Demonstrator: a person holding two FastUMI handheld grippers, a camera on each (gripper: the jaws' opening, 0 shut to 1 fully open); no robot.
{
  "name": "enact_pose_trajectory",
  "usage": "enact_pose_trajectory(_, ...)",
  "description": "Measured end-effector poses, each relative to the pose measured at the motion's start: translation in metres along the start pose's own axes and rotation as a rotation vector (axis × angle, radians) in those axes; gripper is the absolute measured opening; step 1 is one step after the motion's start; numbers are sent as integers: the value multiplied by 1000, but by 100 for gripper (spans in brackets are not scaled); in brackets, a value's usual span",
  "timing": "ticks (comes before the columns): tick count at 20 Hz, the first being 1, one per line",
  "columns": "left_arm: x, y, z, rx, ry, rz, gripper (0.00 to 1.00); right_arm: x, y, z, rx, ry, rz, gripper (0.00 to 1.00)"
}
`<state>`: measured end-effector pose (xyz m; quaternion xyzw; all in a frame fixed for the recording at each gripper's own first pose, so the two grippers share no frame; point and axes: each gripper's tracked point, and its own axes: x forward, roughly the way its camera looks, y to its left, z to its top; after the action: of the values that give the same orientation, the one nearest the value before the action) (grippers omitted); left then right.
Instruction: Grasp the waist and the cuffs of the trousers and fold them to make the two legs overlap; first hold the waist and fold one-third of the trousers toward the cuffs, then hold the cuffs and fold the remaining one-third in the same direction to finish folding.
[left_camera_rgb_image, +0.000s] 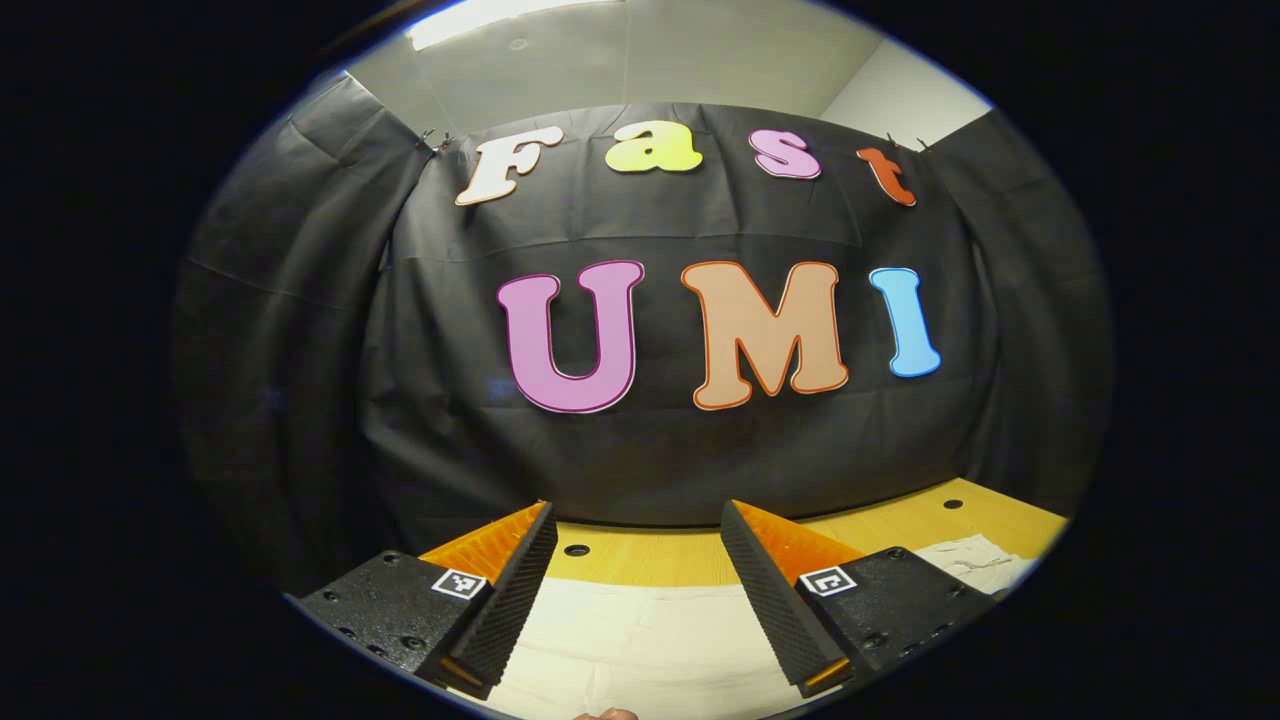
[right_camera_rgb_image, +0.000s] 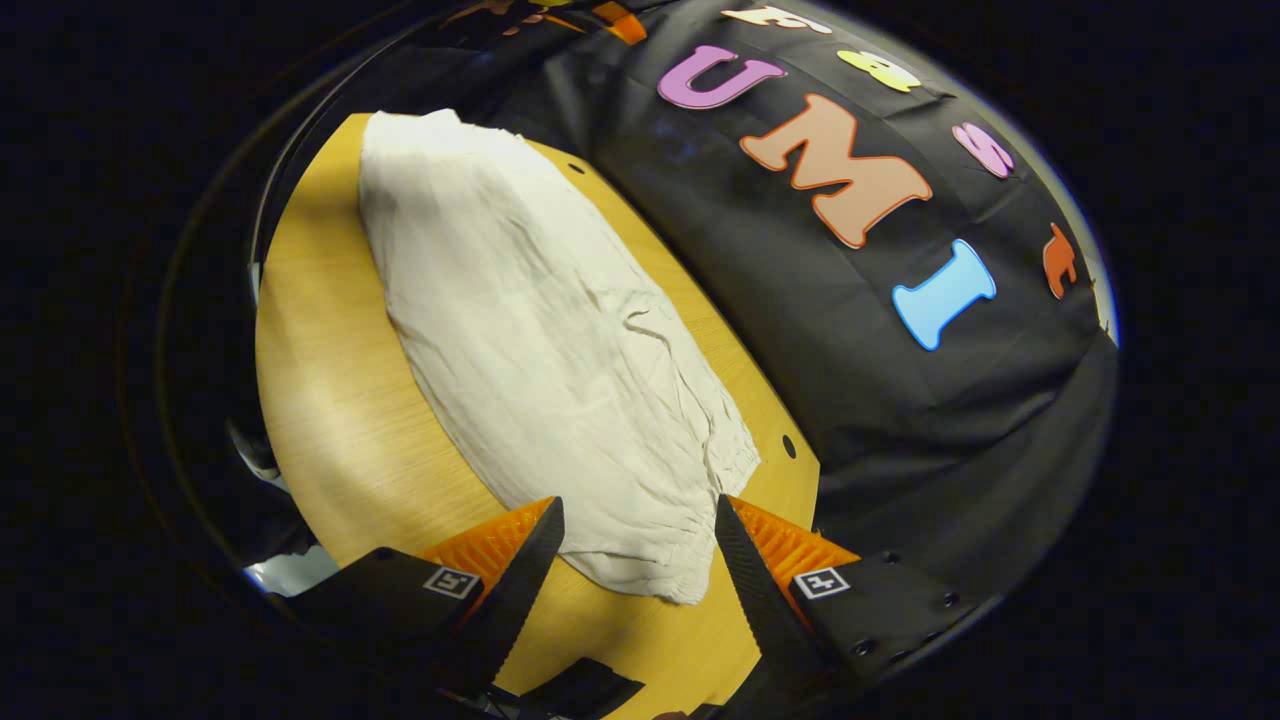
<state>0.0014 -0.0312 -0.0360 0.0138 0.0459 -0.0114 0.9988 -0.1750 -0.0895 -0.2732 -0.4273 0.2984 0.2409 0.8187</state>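
Observation:
Cream-white trousers (right_camera_rgb_image: 540, 340) lie flat and lengthwise on the yellow wooden table (right_camera_rgb_image: 330, 420) in the right gripper view, their gathered end nearest the camera. My right gripper (right_camera_rgb_image: 637, 515) hovers open just above that near end, fingers apart with cloth showing between them, not touching. In the left gripper view my left gripper (left_camera_rgb_image: 637, 520) is open too, pointed at the booth wall, with a stretch of the trousers (left_camera_rgb_image: 640, 640) lying below and between its fingers and nothing held.
The table (left_camera_rgb_image: 650, 555) has small round holes near its far edge, which runs close to the black cloth wall (left_camera_rgb_image: 640, 440). A crumpled bit of the cloth (left_camera_rgb_image: 975, 560) lies at the right in the left gripper view.

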Motion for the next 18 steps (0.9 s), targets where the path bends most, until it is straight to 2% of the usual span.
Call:
enact_pose_trajectory(1,0,1,-2,4,4,3,97,2,4,-5,-33,12,14,100)
enact_pose_trajectory(3,-1,3,-4,9,8,6,94,6,12,-11,-86,29,44,98)
enact_pose_trajectory(4,-1,4,-4,13,8,8,97,8,17,-12,-104,36,63,100)
enact_pose_trajectory(6,-1,7,-6,23,11,13,95,14,26,-20,-140,60,108,100)
enact_pose_trajectory(8,0,12,-7,32,14,22,97,19,27,-21,-189,69,115,100)
enact_pose_trajectory(9,0,15,-8,35,17,27,97,23,27,-21,-201,70,119,95)
enact_pose_trajectory(13,0,27,-11,43,24,51,98,35,26,-21,-205,87,141,89)
enact_pose_trajectory(18,0,36,-14,63,33,61,98,55,19,-11,-226,104,128,76)
